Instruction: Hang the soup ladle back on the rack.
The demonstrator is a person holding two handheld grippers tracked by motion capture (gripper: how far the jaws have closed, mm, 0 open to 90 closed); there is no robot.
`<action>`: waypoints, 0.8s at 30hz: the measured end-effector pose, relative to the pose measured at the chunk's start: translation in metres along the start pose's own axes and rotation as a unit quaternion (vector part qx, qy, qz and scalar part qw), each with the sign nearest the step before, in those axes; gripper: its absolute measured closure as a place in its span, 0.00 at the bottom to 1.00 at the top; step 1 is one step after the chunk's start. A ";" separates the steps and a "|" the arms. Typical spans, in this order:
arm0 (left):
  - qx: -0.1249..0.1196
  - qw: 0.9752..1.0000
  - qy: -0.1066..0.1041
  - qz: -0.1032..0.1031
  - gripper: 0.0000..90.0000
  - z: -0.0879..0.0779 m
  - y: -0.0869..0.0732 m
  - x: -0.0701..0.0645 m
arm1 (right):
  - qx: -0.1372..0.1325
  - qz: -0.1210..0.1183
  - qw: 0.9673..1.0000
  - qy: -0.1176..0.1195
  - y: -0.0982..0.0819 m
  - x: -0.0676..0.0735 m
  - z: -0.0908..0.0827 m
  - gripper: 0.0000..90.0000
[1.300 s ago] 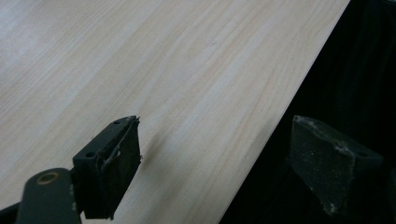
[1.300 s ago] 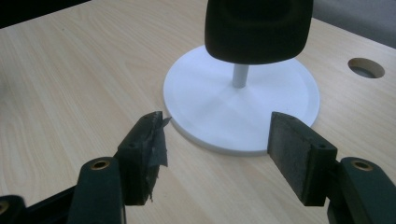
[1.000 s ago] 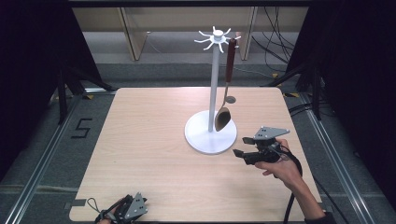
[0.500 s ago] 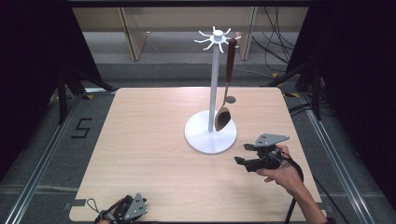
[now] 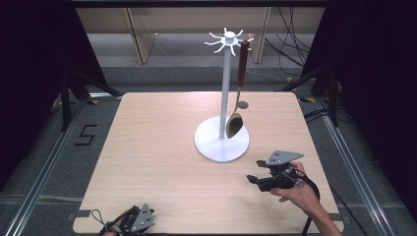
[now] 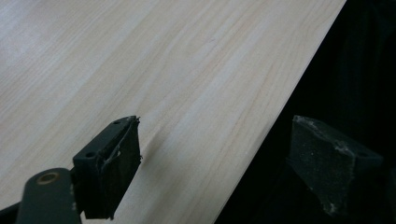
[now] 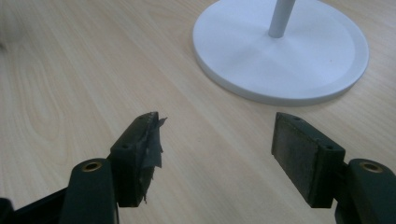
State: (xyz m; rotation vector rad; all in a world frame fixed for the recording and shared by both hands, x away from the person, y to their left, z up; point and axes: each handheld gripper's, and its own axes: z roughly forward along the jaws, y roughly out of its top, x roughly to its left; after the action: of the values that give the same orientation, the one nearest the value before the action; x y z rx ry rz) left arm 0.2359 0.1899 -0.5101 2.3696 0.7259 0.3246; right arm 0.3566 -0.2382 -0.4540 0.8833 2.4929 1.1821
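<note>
A white utensil stand [image 5: 225, 93] with a round base [image 5: 221, 145] rises from the middle of the wooden table [image 5: 147, 142]. A wooden spoon [image 5: 236, 115] with a dark handle hangs from one hook at its top, bowl down over the base. My right gripper [image 5: 252, 178] hovers low over the table, front right of the base, open and empty; its own view shows the base [image 7: 280, 51] just ahead of the jaws. My left gripper [image 5: 132, 222] sits at the table's front edge, open with nothing between its jaws, one jaw past the edge [image 6: 261, 121].
Dark curtains flank both sides of the table. Metal floor rails [image 5: 44, 167] run along the left and right. Cables [image 5: 290, 44] lie on the floor behind the table, near wooden furniture legs [image 5: 137, 34].
My right gripper has drawn back from the stand's base toward the table's front right. The left gripper has stayed put.
</note>
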 end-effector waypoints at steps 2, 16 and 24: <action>0.000 1.000 0.000 0.000 0.18 0.000 0.000 0.000 | 0.002 -0.002 1.000 -0.003 -0.002 0.001 -0.001 0.36; 0.000 1.000 -0.002 0.000 0.18 0.000 0.000 0.000 | 0.011 -0.001 1.000 0.000 -0.019 0.008 -0.002 0.35; 0.000 1.000 -0.002 0.000 0.18 0.000 0.000 0.000 | 0.009 -0.003 1.000 -0.002 -0.027 0.012 -0.004 0.34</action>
State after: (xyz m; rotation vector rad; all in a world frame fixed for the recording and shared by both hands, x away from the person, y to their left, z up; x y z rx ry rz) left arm 0.2363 0.1899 -0.5103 2.3697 0.7243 0.3190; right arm 0.3338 -0.2464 -0.4718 0.8812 2.5055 1.1578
